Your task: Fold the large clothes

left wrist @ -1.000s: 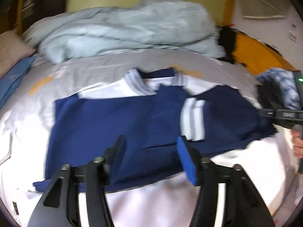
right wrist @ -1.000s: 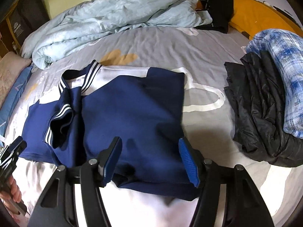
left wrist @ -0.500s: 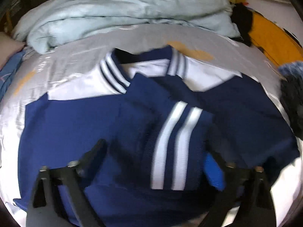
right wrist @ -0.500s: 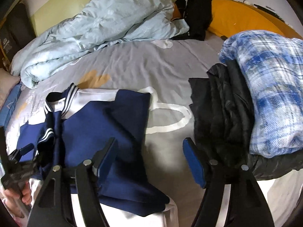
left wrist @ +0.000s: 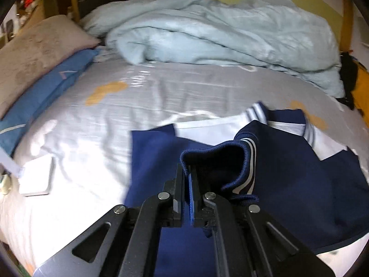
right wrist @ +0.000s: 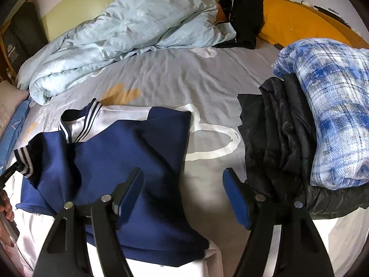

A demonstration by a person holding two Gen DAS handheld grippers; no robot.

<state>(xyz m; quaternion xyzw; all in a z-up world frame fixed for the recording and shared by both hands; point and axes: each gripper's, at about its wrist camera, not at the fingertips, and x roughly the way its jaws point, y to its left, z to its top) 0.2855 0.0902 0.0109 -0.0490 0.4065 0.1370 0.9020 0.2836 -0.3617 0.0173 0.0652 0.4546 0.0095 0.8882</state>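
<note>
Navy cuff (left wrist: 239, 161) now clamped in my left gripper (left wrist: 189, 173) | right gripper (right wrist: 184, 184) released | sleeve fold next

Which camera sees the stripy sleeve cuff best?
The left wrist view: the striped cuff fills the middle, pinched in the shut left gripper. The right wrist view shows it only small and dim at its left edge.

Around us on the bed

We see a light-blue duvet (right wrist: 129, 39) bunched at the head, and a plaid blanket (right wrist: 334, 115) on a black jacket (right wrist: 276, 138).
</note>
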